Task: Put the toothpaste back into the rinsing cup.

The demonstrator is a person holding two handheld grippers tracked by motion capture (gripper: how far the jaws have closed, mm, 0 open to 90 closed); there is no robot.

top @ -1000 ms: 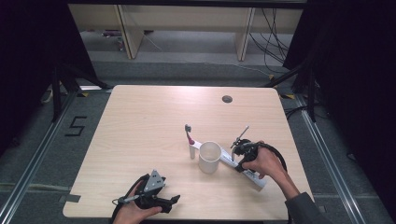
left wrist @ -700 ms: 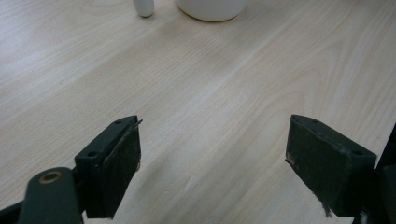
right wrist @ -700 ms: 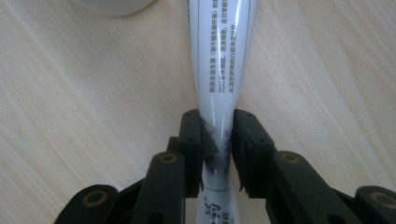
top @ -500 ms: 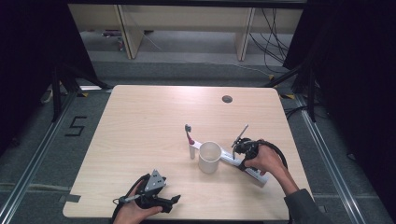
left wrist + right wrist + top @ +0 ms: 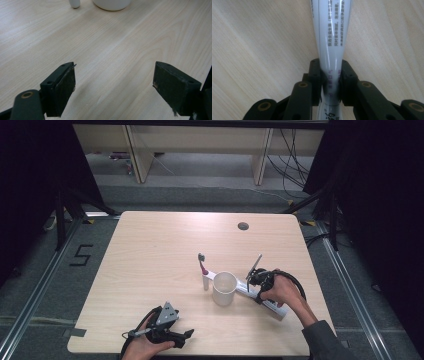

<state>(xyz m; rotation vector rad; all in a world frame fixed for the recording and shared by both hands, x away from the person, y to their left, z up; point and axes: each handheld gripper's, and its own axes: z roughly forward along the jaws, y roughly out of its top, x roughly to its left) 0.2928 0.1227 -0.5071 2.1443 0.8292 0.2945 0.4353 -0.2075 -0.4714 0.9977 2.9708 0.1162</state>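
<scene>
A white toothpaste tube (image 5: pixel 272 306) with printed text (image 5: pixel 331 27) lies flat on the table, running from behind the cup toward the right front. My right gripper (image 5: pixel 255 284) (image 5: pixel 329 75) is shut on this tube, its jaws pinching the flattened body from both sides. A white cup (image 5: pixel 224 288) (image 5: pixel 111 3) stands upright just left of that gripper. A toothbrush (image 5: pixel 202 265) with a red neck and dark head rises beside the cup's left side, its white lower end (image 5: pixel 74 3) on the table. My left gripper (image 5: pixel 174 334) (image 5: pixel 113 85) rests open near the front edge, nothing between its jaws.
The light wooden table (image 5: pixel 150 255) has a small dark round hole (image 5: pixel 243 226) at the back right. A floor marking "5" (image 5: pixel 81 255) lies left of the table. Shelving legs and cables stand beyond the far edge.
</scene>
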